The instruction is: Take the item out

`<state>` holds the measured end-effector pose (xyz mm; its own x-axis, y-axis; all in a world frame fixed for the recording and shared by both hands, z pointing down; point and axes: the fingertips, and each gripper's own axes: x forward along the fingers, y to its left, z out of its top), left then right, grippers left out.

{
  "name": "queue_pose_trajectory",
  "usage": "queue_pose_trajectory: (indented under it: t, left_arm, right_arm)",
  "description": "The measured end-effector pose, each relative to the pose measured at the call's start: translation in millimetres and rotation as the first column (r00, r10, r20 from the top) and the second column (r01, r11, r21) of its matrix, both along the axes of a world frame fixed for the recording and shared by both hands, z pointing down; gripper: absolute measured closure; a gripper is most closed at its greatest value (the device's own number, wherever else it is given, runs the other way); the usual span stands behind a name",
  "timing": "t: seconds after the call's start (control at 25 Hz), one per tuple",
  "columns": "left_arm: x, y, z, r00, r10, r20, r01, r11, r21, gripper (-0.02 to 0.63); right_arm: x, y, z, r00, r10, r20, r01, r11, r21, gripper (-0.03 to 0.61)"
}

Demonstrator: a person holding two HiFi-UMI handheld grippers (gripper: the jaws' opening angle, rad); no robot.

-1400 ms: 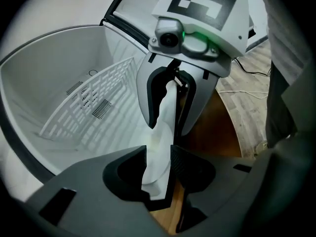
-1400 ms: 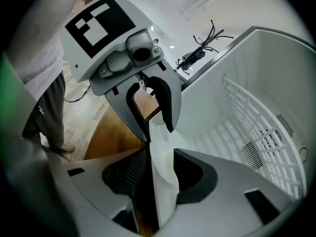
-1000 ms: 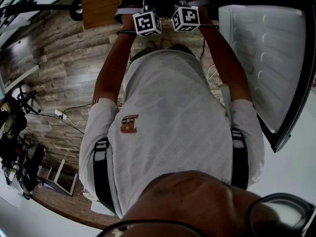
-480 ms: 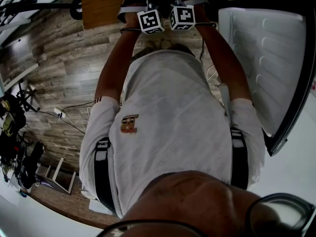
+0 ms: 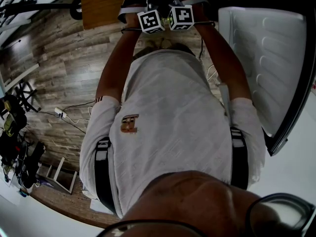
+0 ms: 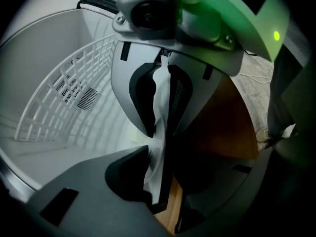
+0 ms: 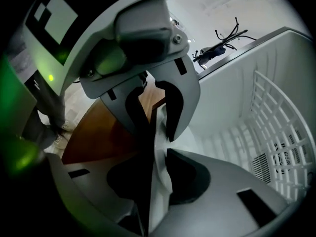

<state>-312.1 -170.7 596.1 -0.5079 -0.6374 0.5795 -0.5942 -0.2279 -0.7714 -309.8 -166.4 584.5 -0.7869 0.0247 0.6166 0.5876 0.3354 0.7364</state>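
Note:
A thin white sheet-like item point(image 6: 157, 132) hangs edge-on over the open white chest, next to a thin dark edge. My left gripper point(image 6: 160, 174) and right gripper point(image 7: 148, 181) face each other across it, nearly tip to tip. Both sets of jaws are closing, with the white item point(image 7: 159, 147) between them and only narrow gaps left at the pads. In the left gripper view the right gripper point(image 6: 163, 98) is opposite; in the right gripper view the left gripper point(image 7: 155, 107) is. In the head view only the two marker cubes point(image 5: 149, 21) show, close together at the top.
A white wire basket point(image 6: 74, 102) hangs inside the chest, seen too in the right gripper view as the basket point(image 7: 281, 142). The chest's lid point(image 5: 266, 53) stands open at the right. A brown wooden panel point(image 5: 101, 4) stands at the left. Cables and gear point(image 5: 19, 147) lie on the wood floor.
The two marker cubes have moved up and closer together, almost touching now. The person's arms have reached slightly further forward.

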Motion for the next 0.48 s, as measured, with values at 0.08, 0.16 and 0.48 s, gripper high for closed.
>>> queue_pose_trajectory:
  t: [0.08, 0.16, 0.48]
  left_arm:
    - [0.5, -0.4, -3.0, 1.0, 0.002, 0.0, -0.002, 1.0, 0.013, 0.476]
    - [3.3, 0.1, -2.1, 1.0, 0.006, -0.003, -0.006, 1.0, 0.027, 0.485]
    - [14.7, 3.1, -13.8, 0.999, 0.031, 0.03, -0.033, 0.996, 0.078, 0.535]
  right_arm:
    - [0.6, -0.3, -2.5, 1.0, 0.004, 0.007, -0.004, 1.0, 0.005, 0.492]
    - [2.1, -0.4, -5.0, 1.0, 0.005, 0.019, -0.006, 1.0, 0.016, 0.495]
    - [16.8, 4.6, -6.6, 1.0, 0.0, 0.03, 0.0, 1.0, 0.016, 0.503]
